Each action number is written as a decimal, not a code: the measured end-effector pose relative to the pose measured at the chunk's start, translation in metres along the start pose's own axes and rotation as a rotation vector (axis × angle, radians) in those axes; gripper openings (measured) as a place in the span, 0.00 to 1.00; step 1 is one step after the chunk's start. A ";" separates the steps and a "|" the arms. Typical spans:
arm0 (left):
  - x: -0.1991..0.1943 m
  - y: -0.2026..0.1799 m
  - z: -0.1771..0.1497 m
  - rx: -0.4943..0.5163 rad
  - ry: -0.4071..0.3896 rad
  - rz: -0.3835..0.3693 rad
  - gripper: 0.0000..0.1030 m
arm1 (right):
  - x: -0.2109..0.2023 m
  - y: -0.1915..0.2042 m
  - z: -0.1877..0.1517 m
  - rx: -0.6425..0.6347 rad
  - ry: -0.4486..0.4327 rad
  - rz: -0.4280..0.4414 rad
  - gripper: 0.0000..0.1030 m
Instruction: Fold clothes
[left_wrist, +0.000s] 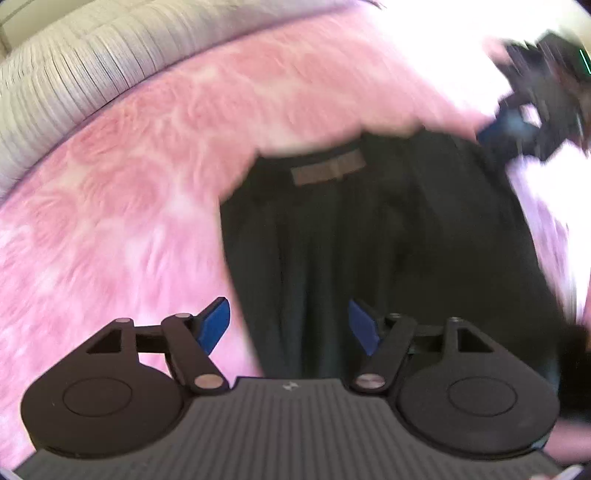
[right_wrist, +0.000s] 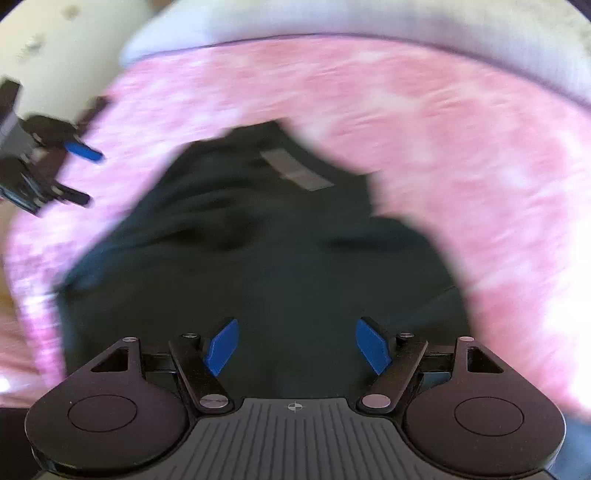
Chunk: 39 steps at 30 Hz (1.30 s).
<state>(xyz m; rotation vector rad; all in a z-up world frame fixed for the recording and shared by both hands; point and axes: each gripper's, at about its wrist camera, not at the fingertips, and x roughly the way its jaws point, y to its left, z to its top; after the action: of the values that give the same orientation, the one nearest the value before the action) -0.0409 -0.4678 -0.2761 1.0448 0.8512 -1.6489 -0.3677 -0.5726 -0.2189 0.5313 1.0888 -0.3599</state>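
Both sets of jaws stand spread and empty: the left gripper (left_wrist: 289, 325) hangs over the near edge of a dark garment (left_wrist: 369, 236), the right gripper (right_wrist: 297, 345) over its middle. The garment lies on a pink tie-dye bed cover (left_wrist: 122, 192), a brown label (left_wrist: 327, 168) showing at its far end, its cloth rumpled and partly doubled over. Blur suggests hands in motion; next comes pinching an edge or smoothing, which one unclear

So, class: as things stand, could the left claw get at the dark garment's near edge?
Probably yes. The left claw is open right above the dark garment on the pink blanket, with nothing between them.
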 end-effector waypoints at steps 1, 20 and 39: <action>0.018 0.008 0.017 -0.035 -0.013 -0.002 0.65 | 0.009 -0.010 0.006 -0.028 0.003 -0.039 0.72; 0.027 0.100 0.082 -0.233 -0.036 0.033 0.07 | 0.043 -0.107 0.080 -0.047 -0.019 -0.070 0.01; 0.047 0.176 0.096 -0.374 -0.121 0.221 0.39 | 0.056 -0.111 0.165 -0.075 -0.188 -0.309 0.47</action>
<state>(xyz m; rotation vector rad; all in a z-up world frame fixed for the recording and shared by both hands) 0.0965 -0.6203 -0.2923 0.7422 0.8874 -1.2915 -0.2801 -0.7587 -0.2360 0.2558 0.9976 -0.6243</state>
